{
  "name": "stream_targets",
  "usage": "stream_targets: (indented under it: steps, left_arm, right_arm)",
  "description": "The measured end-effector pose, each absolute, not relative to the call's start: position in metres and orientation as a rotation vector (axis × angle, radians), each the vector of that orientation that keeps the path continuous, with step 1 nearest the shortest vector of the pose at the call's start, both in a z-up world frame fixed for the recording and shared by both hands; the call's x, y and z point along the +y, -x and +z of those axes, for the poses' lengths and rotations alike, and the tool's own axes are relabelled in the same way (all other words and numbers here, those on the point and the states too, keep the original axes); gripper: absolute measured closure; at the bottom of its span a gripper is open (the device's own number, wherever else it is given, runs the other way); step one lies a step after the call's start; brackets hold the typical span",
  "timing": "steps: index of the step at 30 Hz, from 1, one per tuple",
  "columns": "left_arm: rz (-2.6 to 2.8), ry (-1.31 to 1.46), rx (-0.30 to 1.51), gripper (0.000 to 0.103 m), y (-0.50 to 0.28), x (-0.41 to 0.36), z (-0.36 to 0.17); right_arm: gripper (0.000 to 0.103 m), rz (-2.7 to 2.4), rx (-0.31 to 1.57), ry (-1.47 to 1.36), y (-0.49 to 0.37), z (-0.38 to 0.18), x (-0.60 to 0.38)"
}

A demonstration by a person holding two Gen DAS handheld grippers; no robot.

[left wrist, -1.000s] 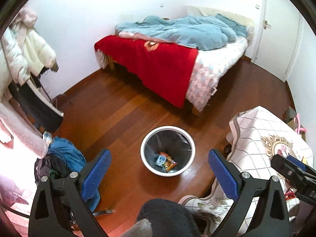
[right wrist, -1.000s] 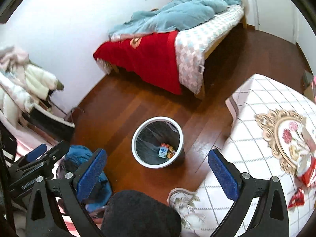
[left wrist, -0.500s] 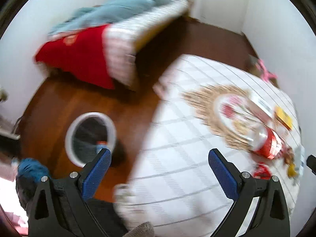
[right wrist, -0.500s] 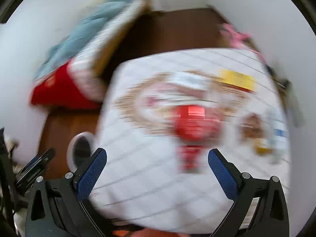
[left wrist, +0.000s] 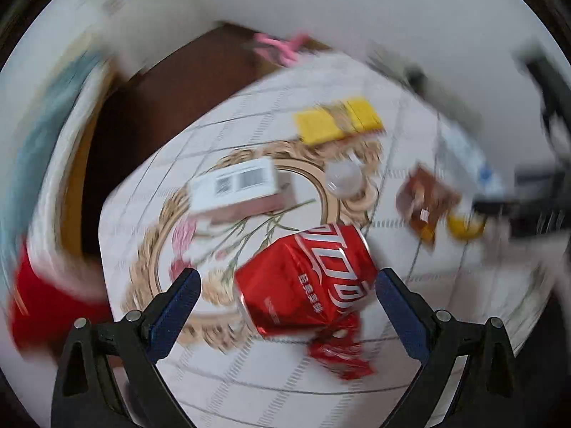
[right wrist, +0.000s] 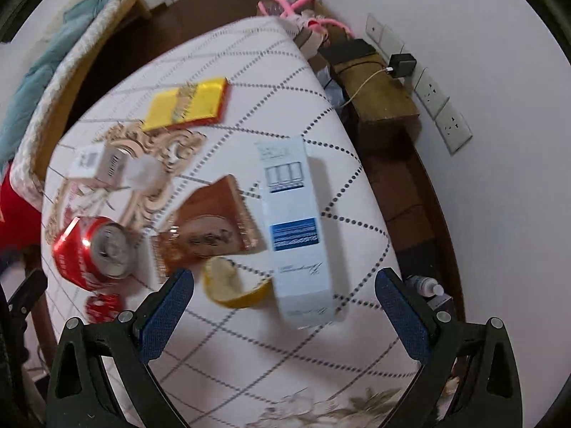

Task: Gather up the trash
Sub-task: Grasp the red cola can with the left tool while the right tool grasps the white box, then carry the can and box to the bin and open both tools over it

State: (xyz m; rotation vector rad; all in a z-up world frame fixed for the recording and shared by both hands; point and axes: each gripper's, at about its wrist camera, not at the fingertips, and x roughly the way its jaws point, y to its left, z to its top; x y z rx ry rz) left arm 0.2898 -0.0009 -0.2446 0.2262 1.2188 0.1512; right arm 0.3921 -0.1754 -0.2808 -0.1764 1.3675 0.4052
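Trash lies on a white-clothed table (right wrist: 221,349). A crushed red cola can (left wrist: 307,278) lies on its side just ahead of my open, empty left gripper (left wrist: 287,303), over a red wrapper (left wrist: 339,353). In the right wrist view the can (right wrist: 94,251) is at the left. My open, empty right gripper (right wrist: 283,301) hovers over a lemon peel (right wrist: 233,287) and a tall white and blue carton (right wrist: 294,228). A brown snack bag (right wrist: 210,224), a yellow packet (right wrist: 187,103) and a small white box (right wrist: 96,162) lie farther off.
A bed (right wrist: 46,64) stands beyond the table's left side. A wooden block with a charger (right wrist: 374,85) and wall sockets (right wrist: 442,110) line the right wall. A small dropper bottle (right wrist: 426,285) sits below the table's right edge. Pink items (right wrist: 296,7) lie at the far corner.
Both grippers swung from the floor bin and bed round to the table and came down close over the trash. The bin has left both views. Both stayed open.
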Motion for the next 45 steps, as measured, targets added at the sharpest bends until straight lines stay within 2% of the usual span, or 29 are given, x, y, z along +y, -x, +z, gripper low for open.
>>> stream_targets:
  steps: [4,6,8,11,16,18,20,21,22,23,24,35,45]
  left_arm:
    - [0.002,-0.398,1.329,0.003,-0.301,-0.007,-0.275]
    - [-0.039,-0.434,1.378,0.003,-0.307,-0.007,-0.289]
    - [-0.056,-0.462,1.410,0.003,-0.316,-0.007,-0.300]
    - [-0.066,-0.449,1.406,0.003,-0.324,-0.006,-0.305]
    - [-0.090,-0.374,1.372,0.011,-0.335,-0.005,-0.301]
    - [-0.089,-0.381,1.360,0.022,-0.336,-0.004,-0.299]
    - [-0.086,-0.387,1.340,0.044,-0.333,-0.011,-0.293]
    - [-0.075,-0.388,1.338,0.049,-0.331,-0.013,-0.291]
    - [-0.072,-0.387,1.334,0.051,-0.329,-0.013,-0.291]
    - [-0.072,-0.382,1.329,0.053,-0.328,-0.013,-0.288]
    - [-0.069,-0.369,1.329,0.054,-0.327,-0.012,-0.287]
    - [0.085,-0.221,1.253,0.059,-0.302,0.018,-0.267]
    - [0.294,0.009,1.096,0.060,-0.250,0.050,-0.218]
  right_arm:
    - [0.001,0.413,1.383,0.212,-0.400,-0.297,-0.167]
    - [0.011,0.410,1.389,0.196,-0.403,-0.299,-0.167]
    - [0.028,0.404,1.393,0.168,-0.404,-0.301,-0.167]
    - [0.043,0.402,1.399,0.132,-0.406,-0.306,-0.168]
    - [0.044,0.398,1.410,0.111,-0.409,-0.311,-0.170]
    - [0.044,0.399,1.407,0.110,-0.409,-0.310,-0.169]
    - [0.044,0.397,1.402,0.112,-0.411,-0.310,-0.169]
    - [0.044,0.397,1.400,0.115,-0.411,-0.311,-0.169]
    - [0.048,0.396,1.393,0.121,-0.410,-0.310,-0.169]
    - [0.059,0.397,1.384,0.127,-0.409,-0.309,-0.169]
    - [0.063,0.400,1.381,0.128,-0.409,-0.309,-0.170]
    - [0.066,0.437,1.347,0.131,-0.398,-0.299,-0.172]
    - [0.066,0.509,1.246,0.094,-0.371,-0.253,-0.165]
